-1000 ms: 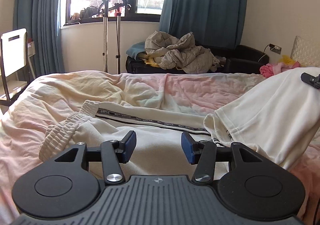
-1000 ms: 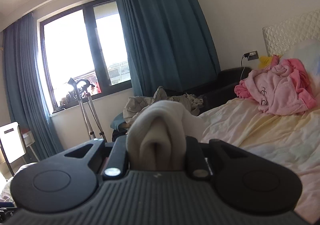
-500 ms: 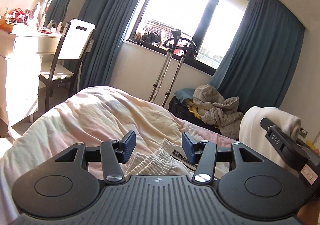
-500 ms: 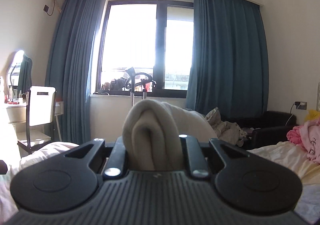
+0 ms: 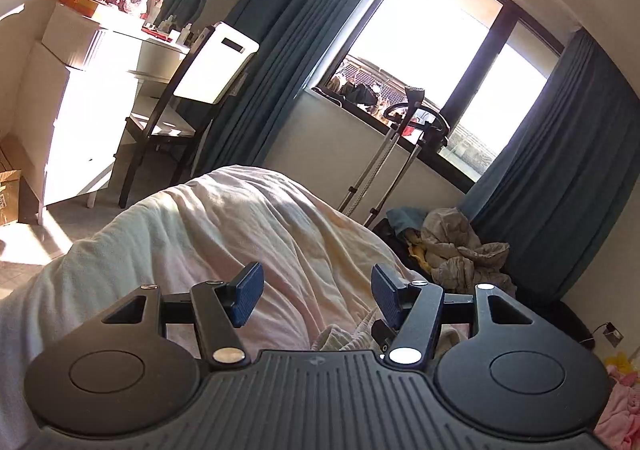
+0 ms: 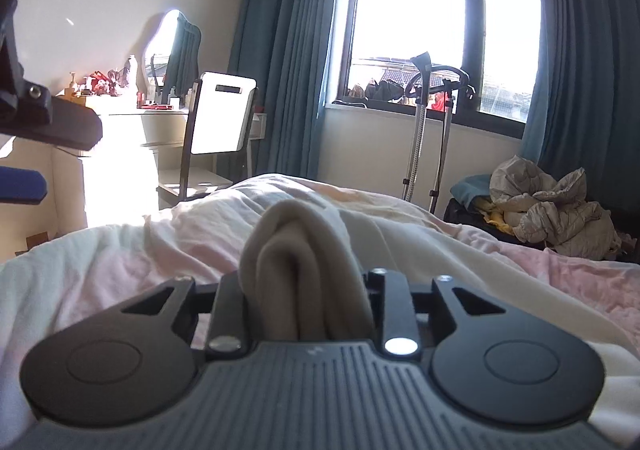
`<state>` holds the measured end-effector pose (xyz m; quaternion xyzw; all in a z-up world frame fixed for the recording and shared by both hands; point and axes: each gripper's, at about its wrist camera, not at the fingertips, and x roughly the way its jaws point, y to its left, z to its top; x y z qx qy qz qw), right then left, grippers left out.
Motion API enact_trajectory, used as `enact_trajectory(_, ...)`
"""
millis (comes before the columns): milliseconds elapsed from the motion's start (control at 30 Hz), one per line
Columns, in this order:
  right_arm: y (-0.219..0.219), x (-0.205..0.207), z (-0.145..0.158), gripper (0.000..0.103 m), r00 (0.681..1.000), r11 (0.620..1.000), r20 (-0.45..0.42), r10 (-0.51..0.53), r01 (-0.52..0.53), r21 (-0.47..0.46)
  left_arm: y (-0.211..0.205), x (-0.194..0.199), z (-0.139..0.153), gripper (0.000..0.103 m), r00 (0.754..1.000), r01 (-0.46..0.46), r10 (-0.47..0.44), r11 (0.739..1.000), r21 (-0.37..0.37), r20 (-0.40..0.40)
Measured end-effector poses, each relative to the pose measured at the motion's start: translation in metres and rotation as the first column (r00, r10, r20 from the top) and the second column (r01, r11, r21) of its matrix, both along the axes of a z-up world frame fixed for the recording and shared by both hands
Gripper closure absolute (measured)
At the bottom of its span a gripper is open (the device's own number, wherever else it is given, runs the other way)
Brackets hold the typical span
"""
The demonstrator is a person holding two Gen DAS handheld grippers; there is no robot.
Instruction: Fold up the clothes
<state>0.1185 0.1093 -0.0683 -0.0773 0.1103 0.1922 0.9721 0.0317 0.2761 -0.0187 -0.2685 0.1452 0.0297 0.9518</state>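
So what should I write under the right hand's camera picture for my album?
Right gripper shut on bunched cream garment above the pink-and-white bed cover.

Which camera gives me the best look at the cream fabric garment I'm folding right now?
The right wrist view: the cream fabric garment is bunched between the shut fingers of the right hand-held gripper and trails over the bed. The left wrist view shows only a ribbed edge of it, below the open left hand-held gripper.
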Motion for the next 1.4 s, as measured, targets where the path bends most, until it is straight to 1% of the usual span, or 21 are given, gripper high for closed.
enact_trajectory(67,-0.018,-0.013,0.010,0.057,0.998,0.998,-0.004,0.059,-0.059,-0.003,-0.006,0.003,-0.004,0.039,1.000,0.023,-0.023,1.000,0.006,-0.011)
enact_trajectory(100,-0.031,-0.022,0.015,0.050,0.997,0.997,-0.006,0.080,-0.080,0.008,-0.010,0.005,-0.005,0.039,0.999,0.035,-0.035,0.999,0.010,-0.019)
enact_trajectory(167,-0.060,-0.041,0.026,0.040,0.995,0.994,-0.004,0.100,-0.100,0.039,-0.018,0.008,-0.008,0.038,0.998,0.061,-0.060,0.998,0.015,-0.034)
enact_trajectory(200,-0.075,-0.050,0.032,0.038,0.994,0.992,-0.003,0.110,-0.110,0.055,-0.022,0.009,-0.009,0.037,0.996,0.074,-0.073,0.997,0.016,-0.041)
enact_trajectory(267,-0.104,-0.069,0.042,0.037,0.992,0.989,0.000,0.124,-0.124,0.083,-0.031,0.012,-0.010,0.033,0.993,0.104,-0.104,0.995,0.007,-0.055)
enact_trajectory(367,-0.150,-0.091,0.051,0.033,0.998,0.993,0.005,0.062,-0.062,0.096,-0.047,0.016,-0.009,0.032,0.986,0.153,-0.152,0.988,0.021,-0.069)
enact_trajectory(400,-0.165,-0.096,0.051,0.032,1.000,0.996,0.004,0.029,-0.029,0.087,-0.054,0.017,-0.009,0.032,0.983,0.168,-0.164,0.985,0.048,-0.080)
enact_trajectory(467,-0.190,-0.103,0.045,0.032,0.999,0.997,-0.013,-0.039,0.040,0.061,-0.066,0.020,-0.010,0.032,0.978,0.187,-0.173,0.974,0.127,-0.114)
enact_trajectory(500,-0.201,-0.106,0.039,0.032,0.998,0.995,-0.040,-0.052,0.055,0.082,-0.070,0.021,-0.012,0.032,0.977,0.183,-0.162,0.970,0.160,-0.136)
enact_trajectory(567,-0.223,-0.113,0.028,0.032,0.993,0.989,-0.096,-0.074,0.085,0.124,-0.072,0.023,-0.016,0.032,0.974,0.182,-0.152,0.968,0.175,-0.170)
enact_trajectory(633,-0.234,-0.116,0.020,0.032,0.987,0.983,-0.142,-0.071,0.093,0.158,-0.075,0.026,-0.021,0.032,0.967,0.183,-0.144,0.966,0.181,-0.211)
enact_trajectory(733,-0.234,-0.112,0.011,0.032,0.981,0.983,-0.178,-0.077,0.105,0.154,-0.083,0.031,-0.025,0.033,0.962,0.181,-0.122,0.955,0.235,-0.245)
enact_trajectory(833,-0.237,-0.105,0.003,0.032,0.969,0.972,-0.239,-0.062,0.114,0.206,-0.087,0.044,-0.033,0.036,0.946,0.177,-0.099,0.956,0.234,-0.307)
enact_trajectory(867,-0.236,-0.105,0.001,0.032,0.968,0.972,-0.242,-0.059,0.111,0.205,-0.089,0.047,-0.035,0.044,0.942,0.184,-0.104,0.955,0.232,-0.319)
enact_trajectory(933,-0.235,-0.105,-0.001,0.034,0.967,0.974,-0.248,-0.051,0.103,0.202,-0.095,0.051,-0.037,0.051,0.937,0.205,-0.120,0.949,0.239,-0.329)
enact_trajectory(1033,-0.236,-0.109,0.001,0.039,0.970,0.973,-0.237,-0.059,0.108,0.203,-0.102,0.054,-0.039,0.054,0.939,0.205,-0.108,0.937,0.282,-0.325)
enact_trajectory(1100,-0.237,-0.109,0.002,0.049,0.971,0.969,-0.231,-0.065,0.116,0.216,-0.101,0.055,-0.041,0.055,0.940,0.201,-0.105,0.940,0.276,-0.326)
enact_trajectory(1200,-0.236,-0.107,0.001,0.061,0.969,0.967,-0.239,-0.060,0.116,0.227,-0.099,0.059,-0.042,0.057,0.939,0.206,-0.115,0.943,0.262,-0.324)
enact_trajectory(1300,-0.234,-0.104,-0.006,0.074,0.960,0.961,-0.277,-0.047,0.119,0.248,-0.096,0.064,-0.045,0.058,0.938,0.205,-0.117,0.946,0.250,-0.325)
enact_trajectory(1333,-0.231,-0.102,-0.008,0.076,0.953,0.965,-0.302,-0.037,0.112,0.237,-0.095,0.067,-0.046,0.058,0.938,0.204,-0.117,0.947,0.247,-0.327)
enact_trajectory(1400,-0.221,-0.103,-0.012,0.079,0.945,0.983,-0.323,-0.040,0.095,0.156,-0.093,0.072,-0.048,0.058,0.935,0.203,-0.118,0.951,0.234,-0.334)
